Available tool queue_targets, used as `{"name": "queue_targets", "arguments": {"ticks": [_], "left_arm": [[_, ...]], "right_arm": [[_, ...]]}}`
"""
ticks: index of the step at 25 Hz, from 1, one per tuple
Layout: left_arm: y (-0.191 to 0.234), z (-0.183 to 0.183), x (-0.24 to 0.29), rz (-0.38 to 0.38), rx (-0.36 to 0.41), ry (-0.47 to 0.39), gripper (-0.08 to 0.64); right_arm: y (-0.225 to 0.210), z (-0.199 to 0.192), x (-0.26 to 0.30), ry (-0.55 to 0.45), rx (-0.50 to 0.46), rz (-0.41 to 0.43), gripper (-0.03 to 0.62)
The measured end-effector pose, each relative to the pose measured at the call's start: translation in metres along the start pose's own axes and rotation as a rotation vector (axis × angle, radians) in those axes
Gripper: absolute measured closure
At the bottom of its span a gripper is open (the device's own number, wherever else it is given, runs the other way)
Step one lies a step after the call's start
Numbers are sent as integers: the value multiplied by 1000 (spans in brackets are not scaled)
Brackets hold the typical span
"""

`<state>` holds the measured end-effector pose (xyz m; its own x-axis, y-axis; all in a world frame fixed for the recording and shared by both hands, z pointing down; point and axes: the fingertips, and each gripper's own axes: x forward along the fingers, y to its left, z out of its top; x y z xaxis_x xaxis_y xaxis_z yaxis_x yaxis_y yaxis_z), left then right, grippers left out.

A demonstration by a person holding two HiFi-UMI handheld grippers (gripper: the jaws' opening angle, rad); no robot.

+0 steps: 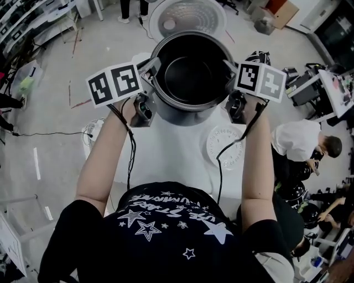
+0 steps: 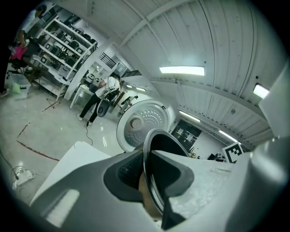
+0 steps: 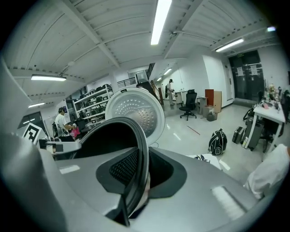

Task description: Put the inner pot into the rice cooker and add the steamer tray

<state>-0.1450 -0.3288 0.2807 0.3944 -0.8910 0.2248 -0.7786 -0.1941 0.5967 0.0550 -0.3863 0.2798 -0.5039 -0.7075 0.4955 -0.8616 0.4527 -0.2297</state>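
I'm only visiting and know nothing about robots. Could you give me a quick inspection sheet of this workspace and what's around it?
Surface: white table, mostly bare.
Job's things: dark inner pot held up above the table; rice cooker lid stands open beyond it; round white steamer tray lies flat on the table.
Clutter: nothing seen.
Grippers: left claw and right claw each shut on the pot's rim, on opposite sides.
Cables: a black cable hangs from each claw; another lies on the floor.
Surroundings: a person in white, a backpack, shelving.
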Motion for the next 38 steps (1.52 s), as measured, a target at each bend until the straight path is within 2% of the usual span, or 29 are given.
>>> {"name": "queue_targets", "arguments": {"ticks": [10, 19, 23, 27, 32, 38], "left_arm": [[36, -13, 32, 57, -26, 67, 509], [58, -46, 54, 133, 28, 166, 506], [66, -62, 59, 151, 42, 228, 505], [68, -66, 63, 163, 109, 267, 497], [71, -71, 69, 187, 154, 292, 489], [79, -76, 72, 244, 244, 313, 466]], "right_arm": [[-14, -17, 43, 58, 22, -11, 511], [-35, -50, 70, 128, 31, -19, 508], [-39, -58, 76, 145, -25, -28, 508], [-42, -62, 84, 165, -98, -49, 505], [-50, -72, 92, 205, -178, -93, 499], [-51, -78, 100, 210, -215, -115, 492]]}}
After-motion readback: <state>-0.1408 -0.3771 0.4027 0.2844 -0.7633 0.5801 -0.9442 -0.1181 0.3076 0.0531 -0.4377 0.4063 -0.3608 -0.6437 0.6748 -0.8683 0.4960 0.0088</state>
